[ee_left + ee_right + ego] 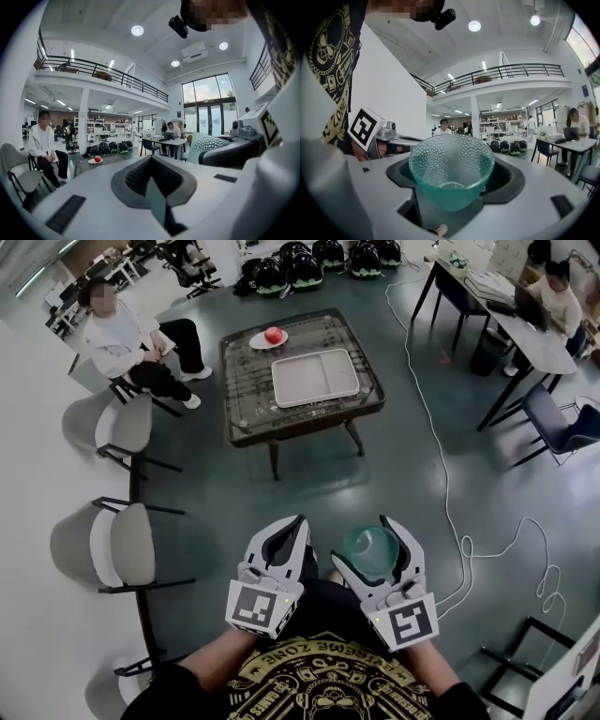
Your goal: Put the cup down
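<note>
Left gripper (286, 538): jaws together, nothing between them, idle beside the right one.

Right gripper (367, 551): clamped on the cup (372, 544), a green dimpled glass one, mouth up, with the jaws on its lower wall. The cup hangs over bare floor, close in front of the person's body.

The bench (246, 401) is well ahead of both grippers. On it are a tray (315, 378) and, further back, a plate with an apple (273, 335).

Risks, as I judge them:
- Grip is on curved, slick glass. Any jolt on the walk over and it slides out; the floor is hard, so it shatters.
- Floor cable (441, 456) runs ahead-right of the right gripper. Snag a foot and the cup goes.
- Landing on the tray rim tips the cup. Aim for flat tray or bare bench.
- Opening before the base touches lets it drop and topple.
</note>
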Demonstrator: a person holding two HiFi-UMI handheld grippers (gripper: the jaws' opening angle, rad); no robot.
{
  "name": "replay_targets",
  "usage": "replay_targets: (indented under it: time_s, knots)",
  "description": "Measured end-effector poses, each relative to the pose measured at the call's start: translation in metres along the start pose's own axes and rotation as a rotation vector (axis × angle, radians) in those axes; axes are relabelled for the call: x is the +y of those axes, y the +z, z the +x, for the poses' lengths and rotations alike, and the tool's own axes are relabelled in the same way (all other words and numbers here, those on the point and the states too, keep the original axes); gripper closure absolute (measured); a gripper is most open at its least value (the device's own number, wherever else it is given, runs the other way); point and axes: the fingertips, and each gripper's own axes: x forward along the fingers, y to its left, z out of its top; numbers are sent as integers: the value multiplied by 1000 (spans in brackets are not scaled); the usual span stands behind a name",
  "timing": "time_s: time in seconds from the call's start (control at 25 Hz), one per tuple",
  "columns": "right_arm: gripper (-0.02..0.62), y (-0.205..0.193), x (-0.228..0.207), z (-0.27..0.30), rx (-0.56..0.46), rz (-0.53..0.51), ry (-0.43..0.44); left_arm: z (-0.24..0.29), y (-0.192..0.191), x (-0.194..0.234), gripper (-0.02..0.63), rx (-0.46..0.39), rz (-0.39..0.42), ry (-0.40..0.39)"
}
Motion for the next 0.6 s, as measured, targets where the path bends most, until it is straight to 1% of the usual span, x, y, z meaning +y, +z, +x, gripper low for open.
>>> replay_targets:
  time_s: [0.36,0.6]
  knots:
    - [206,-7,-17,16,20,-2,-27,27,-8,7,606,3,-12,-29]
    - [206,-11,-27,45,43,3,-42,46,-14,31,606,16,-22,-41]
